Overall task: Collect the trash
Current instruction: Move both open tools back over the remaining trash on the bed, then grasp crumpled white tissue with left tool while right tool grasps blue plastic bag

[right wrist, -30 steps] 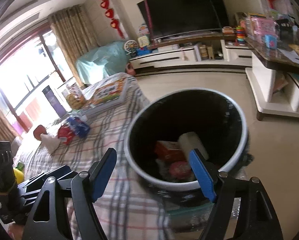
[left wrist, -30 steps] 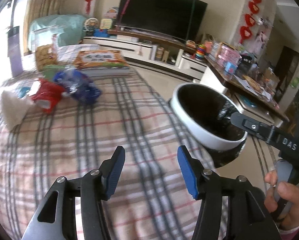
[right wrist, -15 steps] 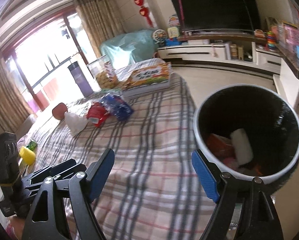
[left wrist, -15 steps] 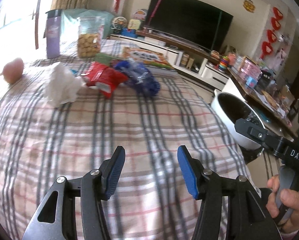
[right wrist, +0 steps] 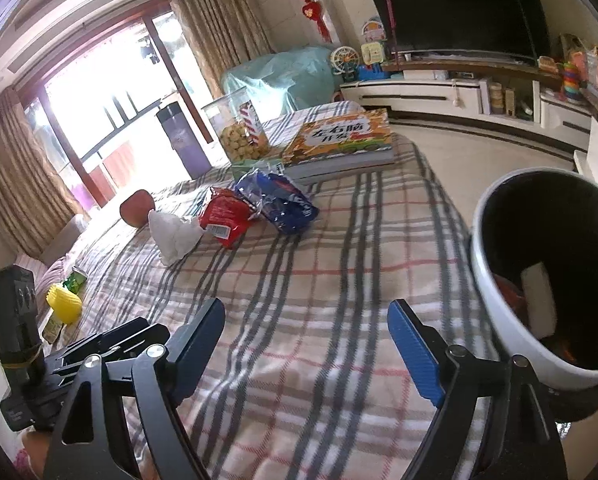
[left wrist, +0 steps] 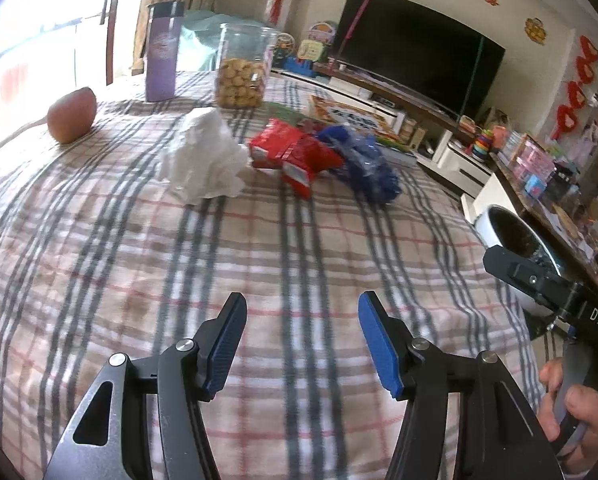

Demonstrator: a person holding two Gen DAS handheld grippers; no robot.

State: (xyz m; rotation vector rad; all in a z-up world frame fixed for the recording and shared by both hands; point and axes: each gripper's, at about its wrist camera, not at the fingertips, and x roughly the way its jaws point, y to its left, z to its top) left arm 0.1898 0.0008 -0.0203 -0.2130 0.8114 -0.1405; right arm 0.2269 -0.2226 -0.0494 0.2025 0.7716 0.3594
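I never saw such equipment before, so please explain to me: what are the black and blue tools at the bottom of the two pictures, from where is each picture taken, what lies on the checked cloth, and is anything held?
No robot here: a person holds a hand-operated gripper in each hand. Each carries a camera looking along its two fingers. One picture comes from the left gripper, the other from the right gripper. Both are empty; their jaws are opening, nothing between them.

On the plaid cloth lie a crumpled white tissue, a red snack wrapper and a blue wrapper: probably the trash. Behind them are a cookie jar, a purple tumbler, a reddish fruit and a picture book.

The white trash bin stands beside the table and already contains some items.
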